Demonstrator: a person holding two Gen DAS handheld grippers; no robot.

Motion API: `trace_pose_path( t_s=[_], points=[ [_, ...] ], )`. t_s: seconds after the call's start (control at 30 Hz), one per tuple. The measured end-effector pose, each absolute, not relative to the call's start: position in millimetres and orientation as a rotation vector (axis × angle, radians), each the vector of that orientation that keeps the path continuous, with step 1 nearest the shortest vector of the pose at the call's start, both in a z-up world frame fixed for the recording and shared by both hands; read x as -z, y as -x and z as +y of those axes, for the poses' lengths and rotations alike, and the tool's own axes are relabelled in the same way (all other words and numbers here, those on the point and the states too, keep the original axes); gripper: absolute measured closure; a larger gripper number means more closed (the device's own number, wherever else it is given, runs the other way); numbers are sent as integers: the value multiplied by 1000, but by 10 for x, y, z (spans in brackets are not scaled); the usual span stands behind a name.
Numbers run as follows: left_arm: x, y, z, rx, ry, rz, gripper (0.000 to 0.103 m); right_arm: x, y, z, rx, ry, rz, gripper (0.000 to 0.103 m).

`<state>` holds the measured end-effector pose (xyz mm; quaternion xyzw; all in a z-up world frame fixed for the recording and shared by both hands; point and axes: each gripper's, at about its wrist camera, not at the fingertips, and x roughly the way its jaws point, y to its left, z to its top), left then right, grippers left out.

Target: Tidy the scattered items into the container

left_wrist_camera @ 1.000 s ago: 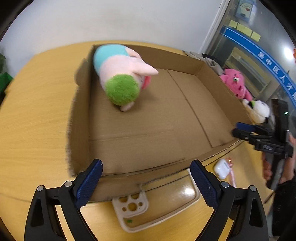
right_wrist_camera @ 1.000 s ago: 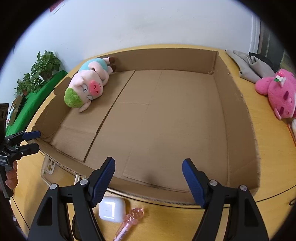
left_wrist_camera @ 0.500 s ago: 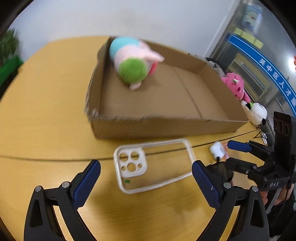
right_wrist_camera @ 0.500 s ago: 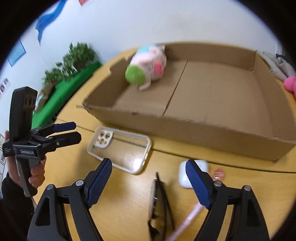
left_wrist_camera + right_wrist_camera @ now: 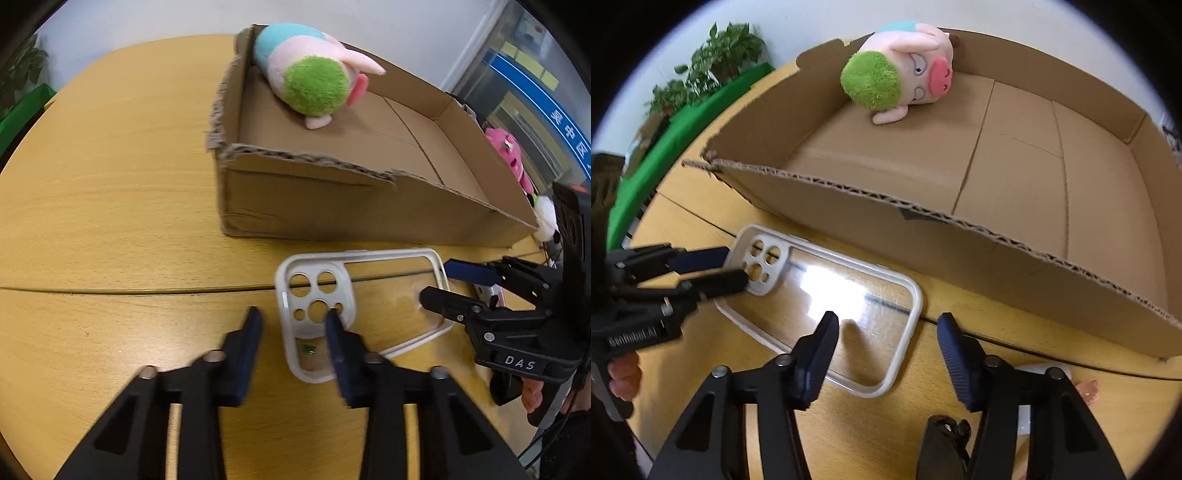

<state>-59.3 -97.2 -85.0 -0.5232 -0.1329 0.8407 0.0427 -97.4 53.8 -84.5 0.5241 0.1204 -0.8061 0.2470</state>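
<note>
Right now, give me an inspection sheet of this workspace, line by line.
Surface: wooden table, seam across it.
Job's things: clear phone case flat in front of cardboard box; plush pig lying inside the box.
Clutter: white earbud case, pink item, dark object by the right tool; pink plush beyond the box.
Grippers: left tool and right tool open, straddling the case's opposite ends.
Cables: nothing seen.
Surroundings: potted plant, white wall.

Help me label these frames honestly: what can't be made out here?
- Left gripper: blurred in the left wrist view; whether its fingers touch the phone case is unclear.
- White earbud case: mostly behind the right gripper in the right wrist view.
- Dark object: cut off by the bottom edge there.
- White plush: half hidden behind the cardboard box.
</note>
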Motion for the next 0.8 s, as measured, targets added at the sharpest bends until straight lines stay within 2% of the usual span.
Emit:
trace_pose_path(
  t_s=[0.1, 0.33, 0.5, 0.63, 0.8],
  points=[
    [877, 576, -1012, -2550, 1588, -460, 91, 862, 975, 652, 2180, -1437, 262, 81],
    [862, 554, -933, -2562, 1593, -416, 92, 852, 909, 678, 2200, -1438, 268, 84],
    [861, 498, -927, -2563, 1600, -402, 93, 850, 893, 758, 2204, -1450, 211, 95],
    [848, 434, -891, -2565, 1609, -388, 94, 851, 827, 758, 2205, -1450, 219, 96],
    [504, 273, -843, -2620, 1526, -335, 97, 642, 740, 843, 2230, -1386, 149, 97]
  ],
)
